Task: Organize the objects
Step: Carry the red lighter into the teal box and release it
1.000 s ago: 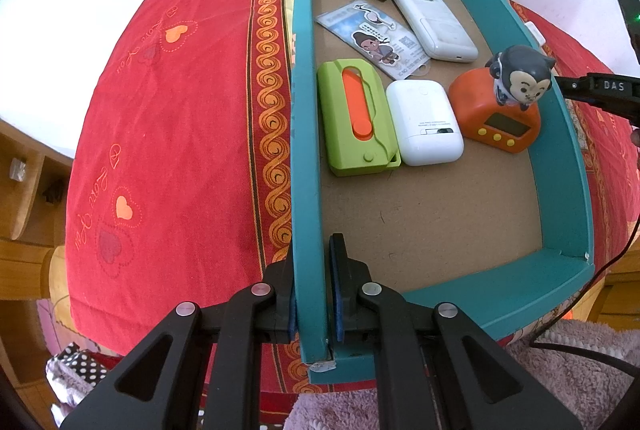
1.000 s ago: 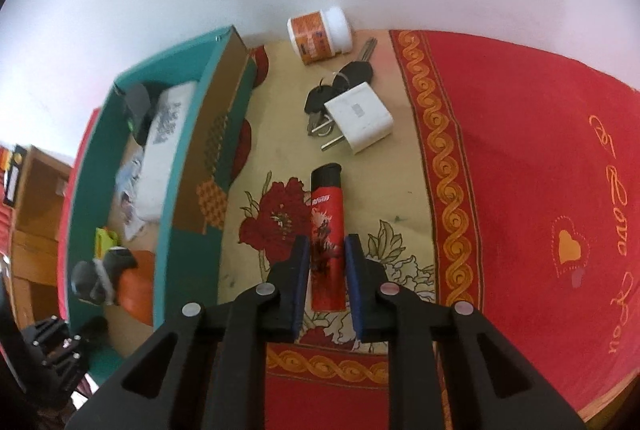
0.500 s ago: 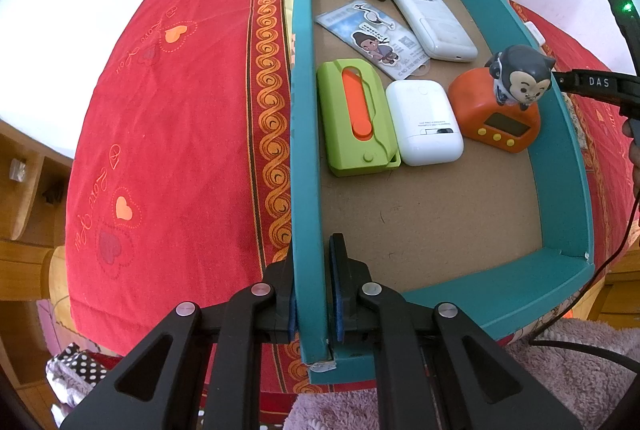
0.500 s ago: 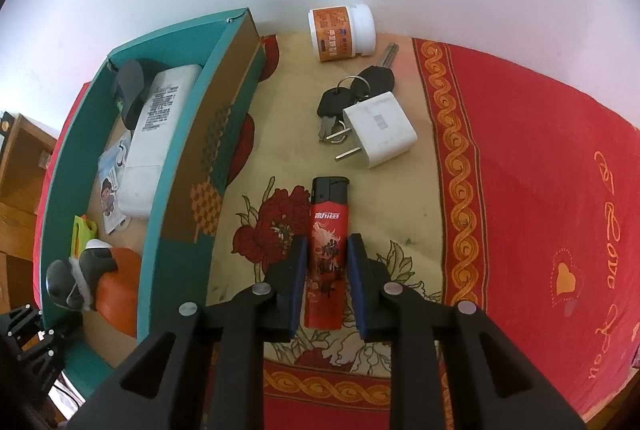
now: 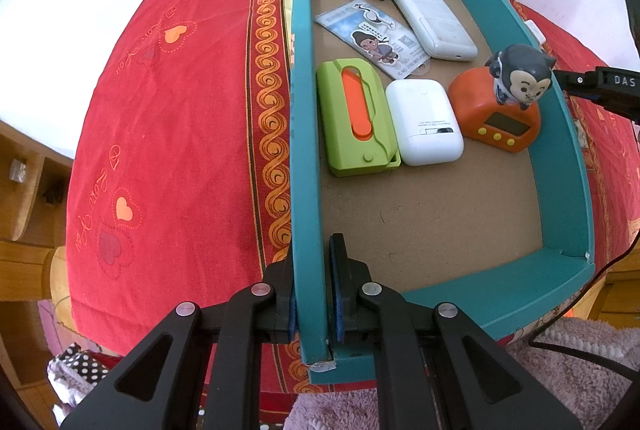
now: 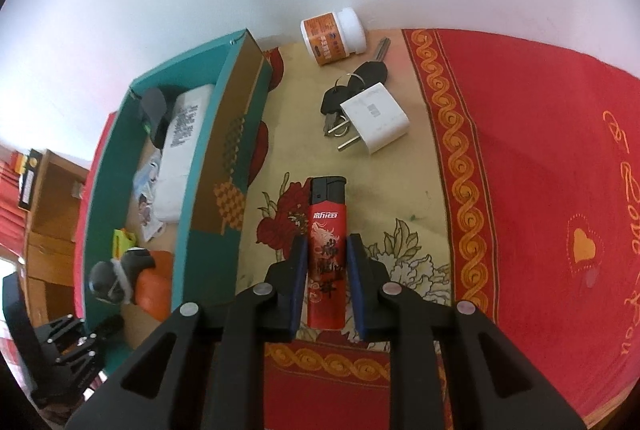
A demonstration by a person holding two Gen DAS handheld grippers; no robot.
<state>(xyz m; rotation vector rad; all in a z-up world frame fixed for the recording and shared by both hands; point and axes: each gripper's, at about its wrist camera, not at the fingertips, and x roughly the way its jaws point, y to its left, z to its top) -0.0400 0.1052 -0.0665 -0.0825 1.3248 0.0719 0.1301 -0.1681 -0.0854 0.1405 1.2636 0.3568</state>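
**Both jaws clamped: box wall, lighter**

Left gripper (image 5: 313, 294) pinches the teal box (image 5: 306, 149) left wall at its near corner. Right gripper (image 6: 326, 282) grips the red lighter (image 6: 326, 250), printed with Chinese characters, right of the box. Box near half bare; far half holds a green case (image 5: 356, 121), white case (image 5: 426, 125), orange timer (image 5: 496, 117).

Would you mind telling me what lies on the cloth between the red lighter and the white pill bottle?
In the right wrist view, a white plug adapter and a bunch of keys lie between the red lighter and the white pill bottle.
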